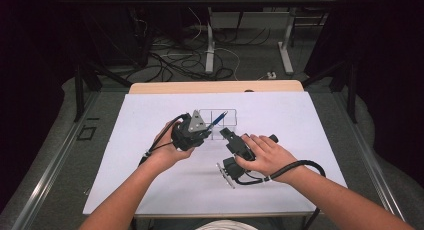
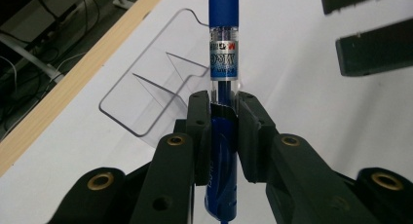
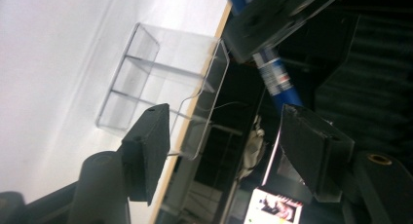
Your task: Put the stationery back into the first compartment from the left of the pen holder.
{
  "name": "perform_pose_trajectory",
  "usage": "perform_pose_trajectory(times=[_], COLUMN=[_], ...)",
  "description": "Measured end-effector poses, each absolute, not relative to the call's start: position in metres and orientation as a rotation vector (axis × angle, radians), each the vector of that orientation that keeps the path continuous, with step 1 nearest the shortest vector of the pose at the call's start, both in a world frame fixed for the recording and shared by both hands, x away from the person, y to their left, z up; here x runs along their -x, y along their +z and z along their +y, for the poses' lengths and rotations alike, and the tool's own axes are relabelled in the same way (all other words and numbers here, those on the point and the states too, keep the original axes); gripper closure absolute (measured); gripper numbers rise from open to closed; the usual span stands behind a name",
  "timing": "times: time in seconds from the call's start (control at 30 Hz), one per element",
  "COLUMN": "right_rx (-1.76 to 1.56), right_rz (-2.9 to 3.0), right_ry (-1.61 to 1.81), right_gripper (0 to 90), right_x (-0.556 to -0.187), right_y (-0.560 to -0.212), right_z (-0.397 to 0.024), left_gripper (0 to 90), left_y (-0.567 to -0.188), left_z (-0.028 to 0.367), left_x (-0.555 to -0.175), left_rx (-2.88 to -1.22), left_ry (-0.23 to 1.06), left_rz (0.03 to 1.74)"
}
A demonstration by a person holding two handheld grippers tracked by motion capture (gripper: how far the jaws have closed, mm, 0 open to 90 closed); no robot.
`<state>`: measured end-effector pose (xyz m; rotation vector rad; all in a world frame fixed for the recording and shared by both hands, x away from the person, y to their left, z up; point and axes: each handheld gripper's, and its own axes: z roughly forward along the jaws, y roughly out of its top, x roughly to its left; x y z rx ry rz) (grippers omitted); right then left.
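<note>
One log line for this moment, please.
left tool: shut on pen | right tool: open, nothing held | tray: clear, unfilled

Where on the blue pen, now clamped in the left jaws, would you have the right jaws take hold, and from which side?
Judging by the pictures, grip the bare barrel just beyond the left gripper, near the printed label on the blue pen. That stretch juts free above the clear tray. The right gripper, its jaws open, should probably come from the side, squeezing across the round barrel.
</note>
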<state>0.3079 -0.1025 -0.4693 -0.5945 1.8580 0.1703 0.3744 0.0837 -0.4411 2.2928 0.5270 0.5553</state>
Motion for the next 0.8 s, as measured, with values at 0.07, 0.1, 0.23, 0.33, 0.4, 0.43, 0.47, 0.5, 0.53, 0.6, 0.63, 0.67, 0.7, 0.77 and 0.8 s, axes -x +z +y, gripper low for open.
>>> perform_pose_trajectory(times=[0.07, 0.1, 0.23, 0.33, 0.4, 0.43, 0.47, 0.5, 0.53, 0.6, 0.63, 0.67, 0.7, 0.77, 0.8], right_rx=[0.563, 0.538, 0.435, 0.367, 0.287, 0.247, 0.205, 0.162, 0.119, 0.070, 0.046, 0.013, -0.025, -0.065, -0.095], right_rz=[1.882, 1.903, 1.950, 1.978, 2.005, 2.024, 2.042, 2.064, 2.108, 2.113, 2.122, 2.139, 2.141, 2.162, 2.163], right_ry=[0.186, 0.191, 0.240, 0.302, 0.359, 0.383, 0.410, 0.423, 0.416, 0.483, 0.492, 0.529, 0.569, 0.576, 0.602], right_gripper=[38.3, 37.6, 33.8, 28.9, 23.0, 21.3, 20.5, 19.5, 17.8, 15.3, 15.2, 14.7, 14.0, 10.9, 8.7], right_x=[-0.309, -0.309, -0.309, -0.310, -0.312, -0.312, -0.313, -0.313, -0.313, -0.316, -0.316, -0.317, -0.318, -0.318, -0.318], right_y=[-0.471, -0.472, -0.474, -0.473, -0.473, -0.473, -0.472, -0.471, -0.469, -0.470, -0.469, -0.469, -0.470, -0.468, -0.468], right_z=[-0.105, -0.106, -0.109, -0.110, -0.110, -0.110, -0.111, -0.111, -0.112, -0.113, -0.113, -0.114, -0.114, -0.116, -0.116], left_gripper=[77.7, 77.7, 77.7, 77.7, 77.7, 77.7, 77.8, 77.8, 77.7, 77.7, 77.7, 77.7, 77.7, 77.7, 77.7], left_y=[-0.440, -0.440, -0.437, -0.436, -0.435, -0.435, -0.434, -0.435, -0.435, -0.435, -0.434, -0.434, -0.434, -0.433, -0.433], left_z=[0.086, 0.087, 0.091, 0.094, 0.096, 0.097, 0.098, 0.098, 0.099, 0.100, 0.102, 0.102, 0.103, 0.104, 0.105], left_x=[-0.377, -0.378, -0.384, -0.389, -0.391, -0.392, -0.394, -0.395, -0.396, -0.399, -0.400, -0.402, -0.404, -0.407, -0.409], left_rx=[-2.256, -2.235, -2.192, -2.151, -2.134, -2.125, -2.122, -2.104, -2.100, -2.078, -2.074, -2.056, -2.041, -2.020, -2.006], left_ry=[0.551, 0.552, 0.522, 0.523, 0.515, 0.510, 0.507, 0.516, 0.512, 0.512, 0.509, 0.514, 0.512, 0.514, 0.519], left_rz=[0.555, 0.565, 0.610, 0.628, 0.645, 0.649, 0.654, 0.661, 0.666, 0.682, 0.689, 0.699, 0.707, 0.721, 0.724])
